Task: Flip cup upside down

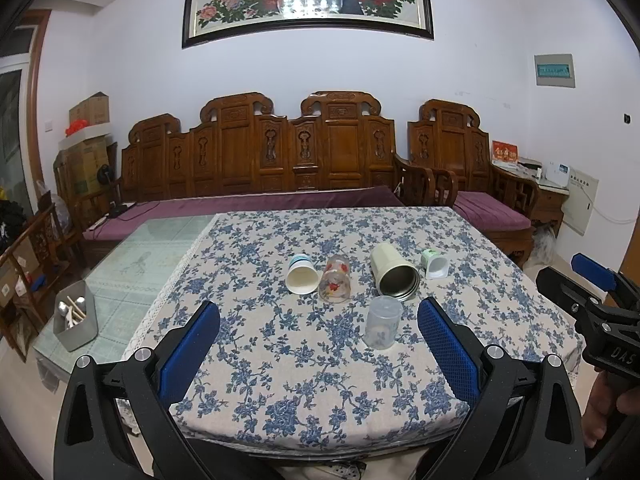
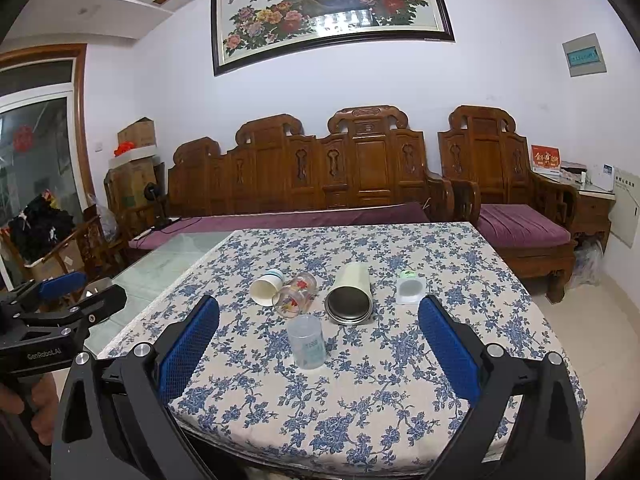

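A translucent plastic cup (image 1: 383, 322) stands on the blue-flowered tablecloth (image 1: 304, 376), apparently rim down; it also shows in the right wrist view (image 2: 307, 341). Behind it lie a white paper cup (image 1: 301, 275), a flowered glass (image 1: 335, 283), a cream steel tumbler (image 1: 394, 273) and a small white-green cup (image 1: 434, 265), all on their sides. My left gripper (image 1: 318, 322) is open and empty, short of the cups. My right gripper (image 2: 319, 322) is open and empty, also short of them; it appears at the right edge of the left wrist view (image 1: 596, 280).
A grey box of utensils (image 1: 75, 322) sits on the glass tabletop left of the cloth. A carved wooden sofa (image 1: 260, 160) with purple cushions stands behind the table. Cardboard boxes (image 1: 86, 148) are stacked at the far left.
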